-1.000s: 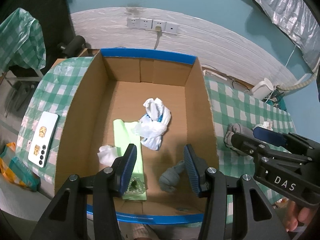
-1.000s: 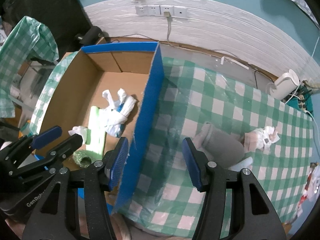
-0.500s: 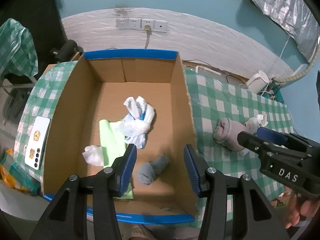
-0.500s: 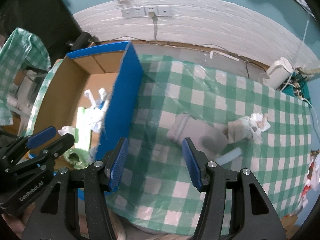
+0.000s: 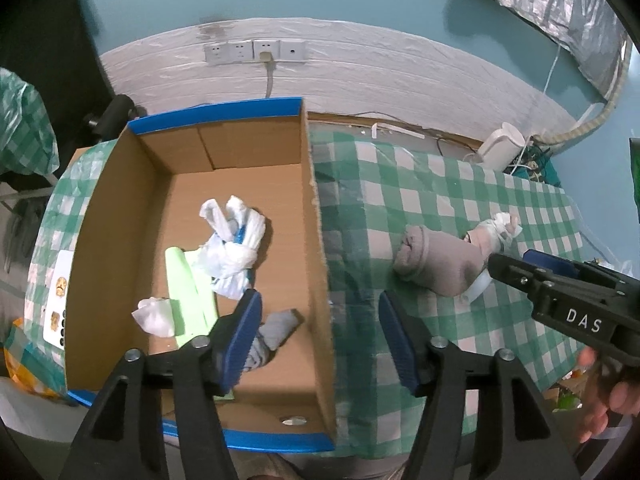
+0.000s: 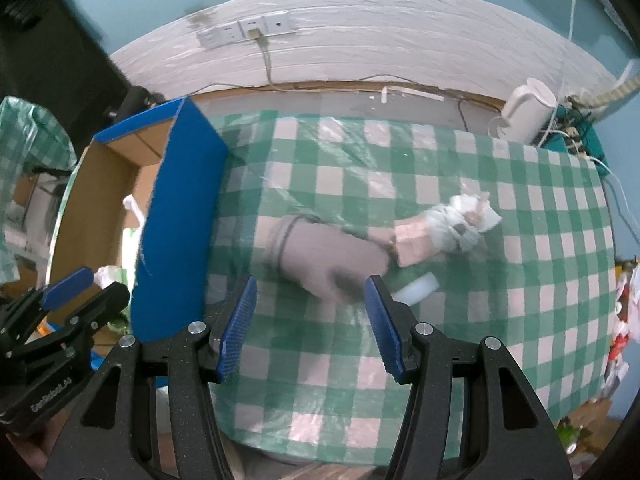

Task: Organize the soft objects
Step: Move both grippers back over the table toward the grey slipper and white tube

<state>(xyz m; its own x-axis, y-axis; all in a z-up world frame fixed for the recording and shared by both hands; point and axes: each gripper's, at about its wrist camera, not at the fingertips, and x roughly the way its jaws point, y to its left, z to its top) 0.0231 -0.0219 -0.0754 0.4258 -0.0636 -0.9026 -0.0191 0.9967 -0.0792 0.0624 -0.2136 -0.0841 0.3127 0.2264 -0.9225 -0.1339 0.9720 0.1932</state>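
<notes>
Two fisheye views are looking steeply down from above toward the far wall. The left one is hovering over the cardboard box [image 5: 316,240] edge; the right one is sitting nearer the checked tabletop [image 6: 440,168]. Both are sharing the grey roll [image 5: 436,260] around 1 o'clock.

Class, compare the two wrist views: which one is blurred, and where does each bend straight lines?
Right wrist view: motion-blurred, smearing the grey sock roll and tablecloth. Left wrist view: sharp on the cardboard box. Both: fisheye curves the wall panelling, with dark corners.
</notes>
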